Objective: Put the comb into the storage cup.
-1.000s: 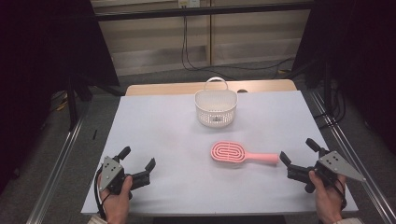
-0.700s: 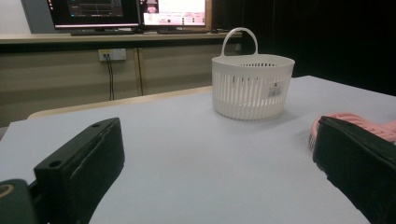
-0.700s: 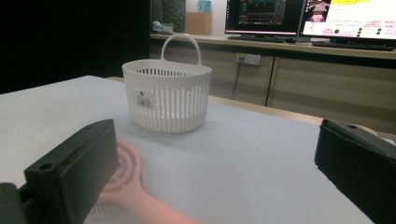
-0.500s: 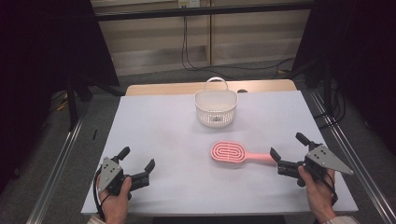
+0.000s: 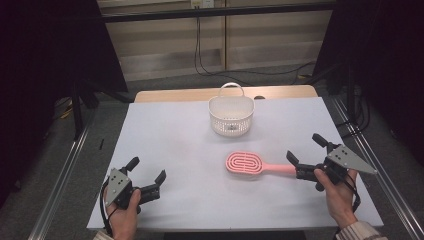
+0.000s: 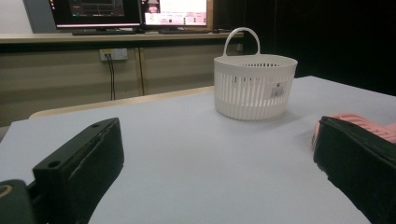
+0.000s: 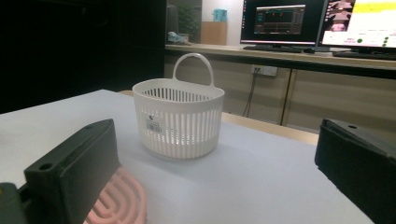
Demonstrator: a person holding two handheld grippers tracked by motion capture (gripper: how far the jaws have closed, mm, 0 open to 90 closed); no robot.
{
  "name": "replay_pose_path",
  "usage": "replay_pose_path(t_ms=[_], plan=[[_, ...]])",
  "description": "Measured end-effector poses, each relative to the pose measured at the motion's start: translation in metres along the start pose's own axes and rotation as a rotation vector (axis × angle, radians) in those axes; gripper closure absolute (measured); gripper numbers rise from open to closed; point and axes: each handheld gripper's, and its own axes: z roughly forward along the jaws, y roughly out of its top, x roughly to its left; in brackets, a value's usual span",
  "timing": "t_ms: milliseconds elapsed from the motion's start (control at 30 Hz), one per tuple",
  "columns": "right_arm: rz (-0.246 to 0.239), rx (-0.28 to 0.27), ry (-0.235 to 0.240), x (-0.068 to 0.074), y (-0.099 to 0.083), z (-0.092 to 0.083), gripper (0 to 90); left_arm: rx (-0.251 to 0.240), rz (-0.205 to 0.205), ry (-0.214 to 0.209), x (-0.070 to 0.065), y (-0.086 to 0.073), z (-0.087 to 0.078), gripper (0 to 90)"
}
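Observation:
A pink hairbrush (image 5: 246, 164) lies flat on the white table (image 5: 170, 140), its handle pointing right. My right gripper (image 5: 304, 148) stands open at the handle's end, its near jaw just beside the handle tip, nothing between the jaws. In the right gripper view the brush head (image 7: 122, 201) peeks out from behind the left jaw, and the right gripper (image 7: 217, 144) looks toward the white basket (image 7: 177, 119). A white slotted basket (image 5: 231, 116) with a loop handle stands upright at the table's far middle. My left gripper (image 5: 146, 170) rests open near the front left corner, far from both things.
In the left gripper view the basket (image 6: 254, 86) stands ahead and the brush (image 6: 369, 123) shows past the right jaw of the left gripper (image 6: 217, 140). Metal rails run along both table sides. Monitors and a wooden counter stand beyond the far edge.
My right gripper has moved left along the table toward the brush handle's end, still open. The left gripper, brush and basket have stayed put.

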Motion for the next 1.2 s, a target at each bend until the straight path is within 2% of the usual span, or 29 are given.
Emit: replay_pose_path(t_ms=[100,367,467,533,633,900,967,1000,1200], plan=[[-0.016,0.008,0.017,-0.001,0.005,0.009,0.0,0.001,0.001,0.003,0.0,0.0,0.0,1.8],[-0.007,0.01,0.026,-0.003,0.014,0.031,0.0,0.005,0.0,0.009,0.001,0.0,0.0,1.8],[-0.012,0.004,0.04,-0.005,0.026,0.037,0.0,0.003,-0.005,0.004,0.0,-0.001,0.0,1.8],[-0.026,-0.01,0.029,-0.008,0.035,0.043,0.0,0.002,-0.004,0.011,0.0,-0.001,0.0,1.8],[-0.021,-0.019,0.026,-0.009,0.036,0.046,0.0,0.003,-0.002,0.019,0.001,-0.001,0.0,1.7],[0.016,-0.027,-0.027,-0.014,0.024,0.057,0.0,0.002,-0.007,0.004,0.001,-0.001,0.0,1.8],[0.017,0.003,-0.033,-0.015,0.021,0.058,0.0,0.0,0.002,0.001,0.001,0.0,-0.001,1.8],[0.028,0.007,-0.037,-0.016,0.02,0.058,0.0,0.0,0.0,-0.004,0.001,0.0,-0.001,1.8],[0.025,0.019,-0.047,-0.016,0.018,0.062,3.9,-0.005,-0.01,-0.005,-0.001,0.0,-0.002,1.8]])
